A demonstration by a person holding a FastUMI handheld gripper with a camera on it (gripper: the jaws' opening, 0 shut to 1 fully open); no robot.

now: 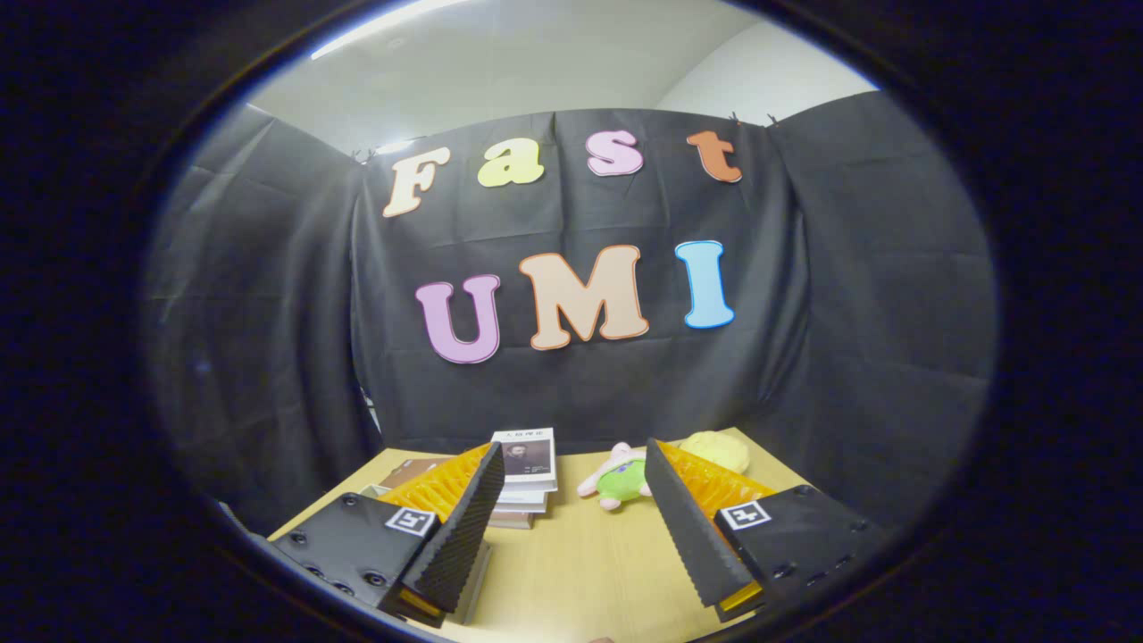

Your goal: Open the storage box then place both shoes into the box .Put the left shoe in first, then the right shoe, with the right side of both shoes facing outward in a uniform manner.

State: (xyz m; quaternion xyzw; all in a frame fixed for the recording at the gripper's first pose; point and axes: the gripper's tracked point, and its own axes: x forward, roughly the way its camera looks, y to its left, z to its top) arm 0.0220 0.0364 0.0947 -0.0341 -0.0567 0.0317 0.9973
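My gripper [571, 478] stands open above a wooden table [580, 563], with only bare tabletop in the wide gap between its fingers [464, 527]. It points towards the booth's back wall, held well above the table surface. I see no shoes or storage box from here.
A stack of books [525, 473] lies beyond the left finger near the table's back edge. A small plush toy [621, 478] and a yellow soft object [719, 451] rest beyond the right finger. Black cloth closes in the table behind and on both sides.
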